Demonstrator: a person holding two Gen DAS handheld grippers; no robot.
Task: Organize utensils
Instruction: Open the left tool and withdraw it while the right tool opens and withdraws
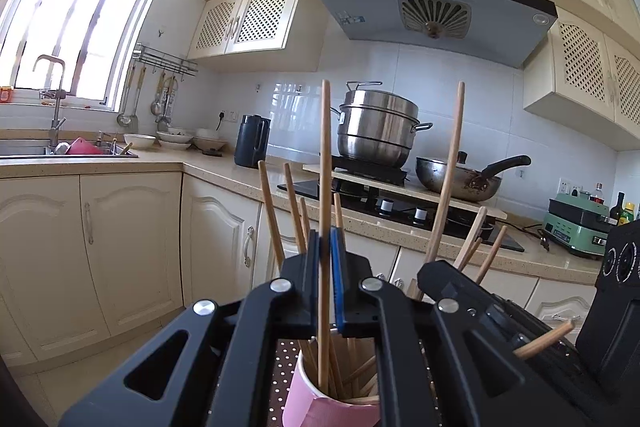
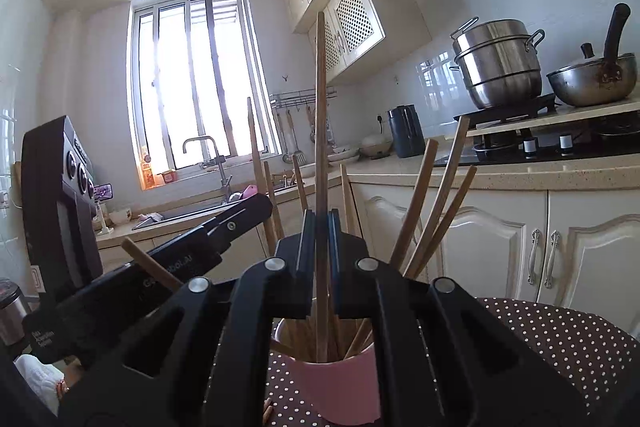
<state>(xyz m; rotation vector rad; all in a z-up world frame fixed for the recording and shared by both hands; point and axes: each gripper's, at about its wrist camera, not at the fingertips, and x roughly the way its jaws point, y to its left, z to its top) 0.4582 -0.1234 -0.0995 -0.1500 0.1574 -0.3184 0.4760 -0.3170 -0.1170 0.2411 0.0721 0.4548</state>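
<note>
Partly hidden: pink cup (image 1: 320, 407) base, chopstick (image 1: 325, 187) lower ends.

The left gripper (image 1: 325, 247) and the right gripper (image 2: 322, 227) both point about level, side by side, each with its jaws clamped on an upright chopstick.

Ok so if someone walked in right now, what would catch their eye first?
Each hand-held gripper, left and right, is shut on an upright wooden chopstick over a pink cup bristling with more, on a dotted cloth. Behind, a steel steamer pot sits on the stove.
</note>
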